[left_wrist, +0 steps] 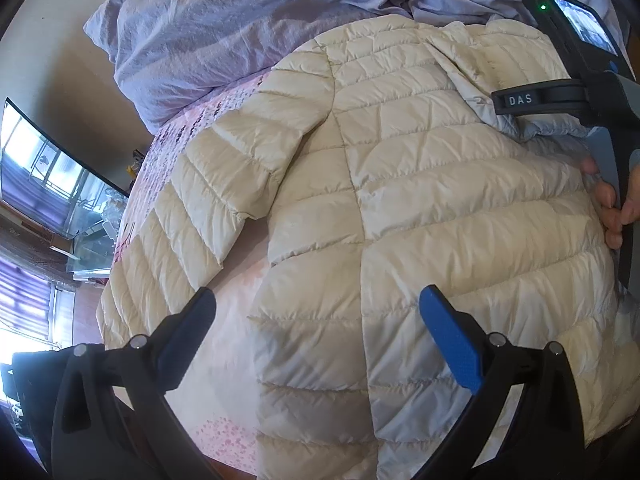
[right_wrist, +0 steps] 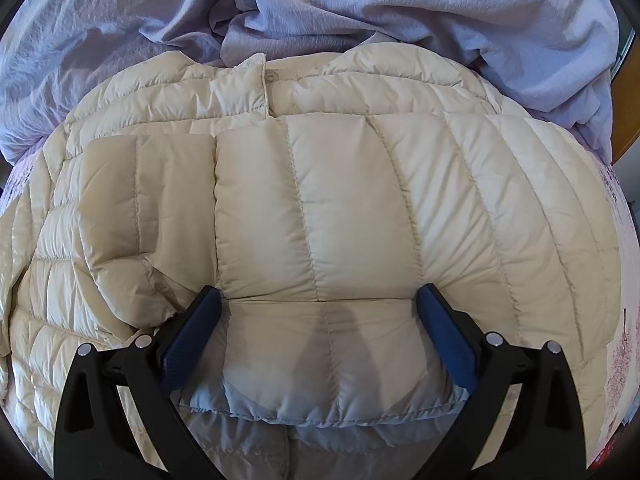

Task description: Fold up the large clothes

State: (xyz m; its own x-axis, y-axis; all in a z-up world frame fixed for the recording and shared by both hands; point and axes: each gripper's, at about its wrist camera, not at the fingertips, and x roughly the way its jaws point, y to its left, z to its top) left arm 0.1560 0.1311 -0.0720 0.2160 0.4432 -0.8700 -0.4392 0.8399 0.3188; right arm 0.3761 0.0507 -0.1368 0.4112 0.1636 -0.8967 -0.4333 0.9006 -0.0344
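So the right gripper (right_wrist: 318, 308) has its jaws spread wide, with the cuff end of a folded-over sleeve (right_wrist: 320, 220) lying loose between them. The pads aren't pinching it, so I'd say this sleeve fold has just been laid down and let go. The sleeve runs away from the tool across the body of the cream puffer jacket (right_wrist: 500, 220), and beyond that, further ahead, you can see the collar with a snap (right_wrist: 273, 76).

Left gripper (left_wrist: 316, 320) is also spread apart with nothing in it, hovering over the jacket's hem area. Off to its left the other sleeve (left_wrist: 208, 200) lies unfolded, angled out over the floral bedsheet (left_wrist: 236, 300). On its right you can see the right tool's body and the hand (left_wrist: 616, 208) holding it.

My guess for the next move: the left tool drops onto that loose sleeve's cuff, clamps it and swings it across the body. Puffy fabric springs back, so press it flat.

No containers anywhere, just a rumpled lavender duvet (right_wrist: 360, 8) past the collar.
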